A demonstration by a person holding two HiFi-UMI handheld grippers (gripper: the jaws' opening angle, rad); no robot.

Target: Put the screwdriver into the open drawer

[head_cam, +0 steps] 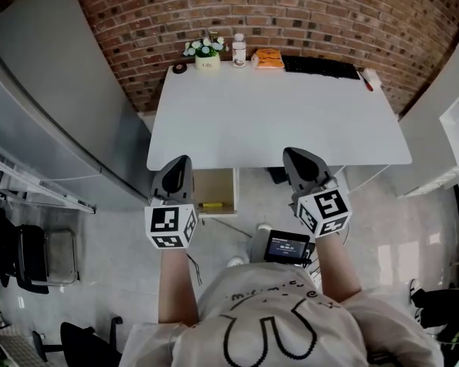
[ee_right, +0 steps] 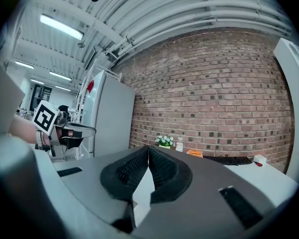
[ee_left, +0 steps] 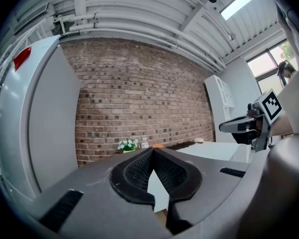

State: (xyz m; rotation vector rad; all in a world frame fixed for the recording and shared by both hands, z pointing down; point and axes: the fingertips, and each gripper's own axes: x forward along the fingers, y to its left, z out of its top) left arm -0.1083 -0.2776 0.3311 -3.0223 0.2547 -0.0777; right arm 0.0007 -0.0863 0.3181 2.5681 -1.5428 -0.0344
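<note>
Head view: a white rectangular table [head_cam: 275,121] stands against a red brick wall [head_cam: 291,6]. Along its far edge sit a small pot of white flowers [head_cam: 206,52], a white bottle [head_cam: 239,50], a flat orange object [head_cam: 268,58] and a black keyboard [head_cam: 320,66]. A small red-and-white item [head_cam: 366,79], too small to identify, lies at the far right corner. Below the table's near edge an open pale wooden drawer [head_cam: 228,193] juts out. A slim yellow-handled tool [head_cam: 211,204], which looks like the screwdriver, lies across its floor near the front. The dark grey left gripper [head_cam: 177,167] hangs just beside the drawer's left side. The matching right gripper [head_cam: 297,159] is over the table's near edge, well apart from the drawer. Neither touches the tool.

Left gripper view: the left gripper [ee_left: 152,153] has its ribbed pads [ee_left: 134,172] pressed together at the tips, with nothing between them. The right gripper [ee_left: 239,126] shows at the right.

Right gripper view: the right gripper [ee_right: 148,151] is likewise closed tip to tip and empty. The left gripper [ee_right: 70,131] shows at the left, before a tall grey cabinet [ee_right: 109,113].
</note>
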